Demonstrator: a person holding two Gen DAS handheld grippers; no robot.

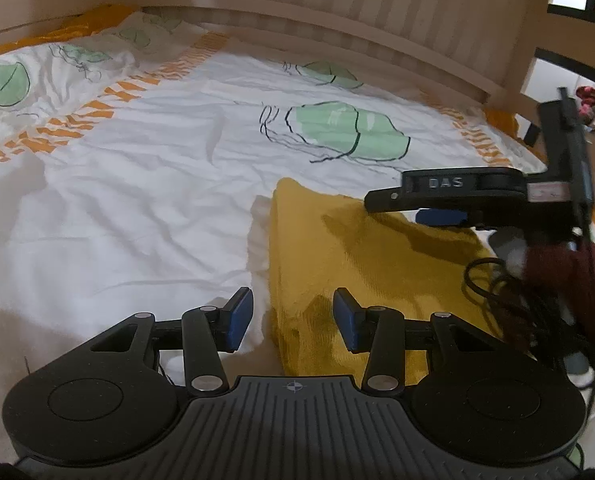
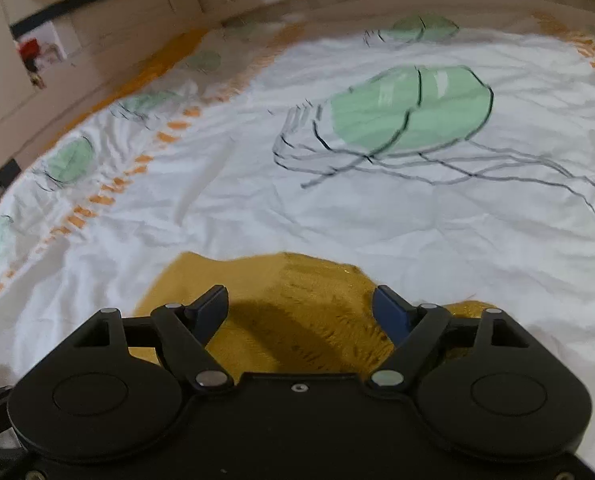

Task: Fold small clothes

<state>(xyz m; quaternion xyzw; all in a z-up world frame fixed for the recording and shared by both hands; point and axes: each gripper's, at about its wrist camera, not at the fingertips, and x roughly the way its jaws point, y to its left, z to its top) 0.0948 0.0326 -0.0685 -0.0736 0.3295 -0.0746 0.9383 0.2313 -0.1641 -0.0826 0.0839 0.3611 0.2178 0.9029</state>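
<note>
A mustard-yellow knit garment [image 1: 357, 264] lies folded on the white bedspread [image 1: 137, 200], with a bit of white cloth [image 1: 257, 240] sticking out along its left edge. My left gripper [image 1: 293, 320] is open and empty, low over the garment's near left corner. My right gripper shows side-on in the left wrist view [image 1: 429, 206], hovering over the garment's far right part. In the right wrist view the right gripper [image 2: 301, 312] is open and empty just above the yellow garment [image 2: 289, 304].
The white bedspread [image 2: 257, 200] has green leaf prints [image 2: 413, 108] and orange stripes. A slatted wooden bed wall [image 1: 337, 20] runs along the far side. Black cables [image 1: 509, 304] hang under the right gripper by a dark red sleeve [image 1: 569, 292].
</note>
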